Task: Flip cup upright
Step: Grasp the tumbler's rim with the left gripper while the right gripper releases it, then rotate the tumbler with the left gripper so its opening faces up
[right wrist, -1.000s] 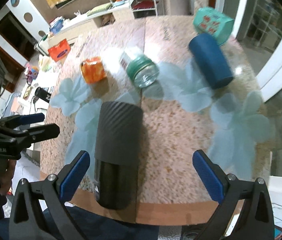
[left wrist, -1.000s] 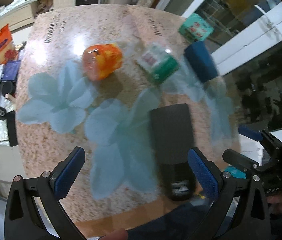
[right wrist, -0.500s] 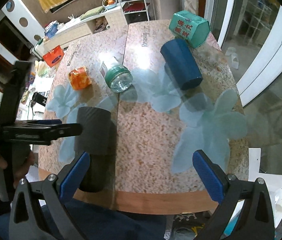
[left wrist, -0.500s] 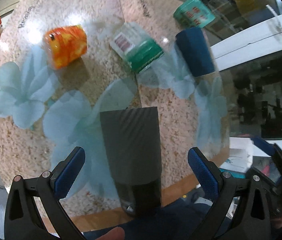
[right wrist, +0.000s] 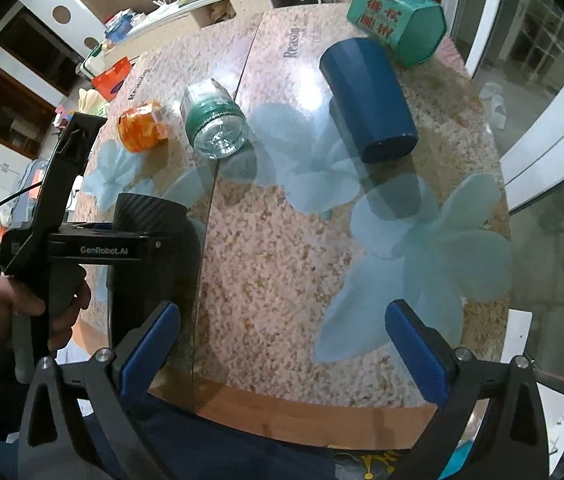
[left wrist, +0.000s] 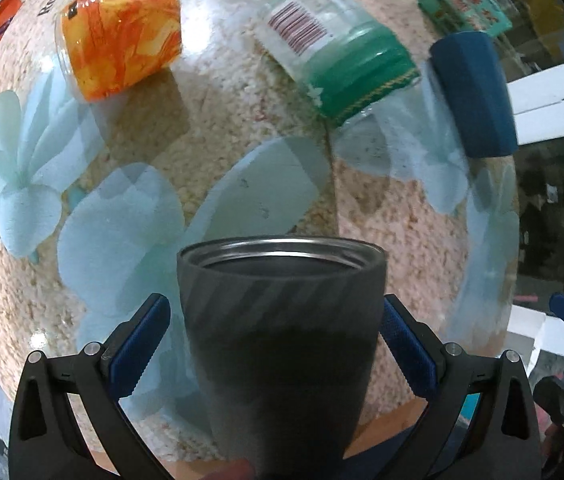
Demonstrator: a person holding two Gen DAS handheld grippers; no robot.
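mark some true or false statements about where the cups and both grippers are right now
1. The left gripper has its pads on either side of the black cup. True.
2. The right gripper is shut on the blue cup. False: it is open and holds nothing; the blue cup lies on its side further back on the table.
3. The black cup's open rim shows in the left wrist view. True.
4. The orange packet sits inside the blue cup. False: it lies on the table, apart from it.
5. The clear bottle with the green label stands upright. False: it lies on its side.
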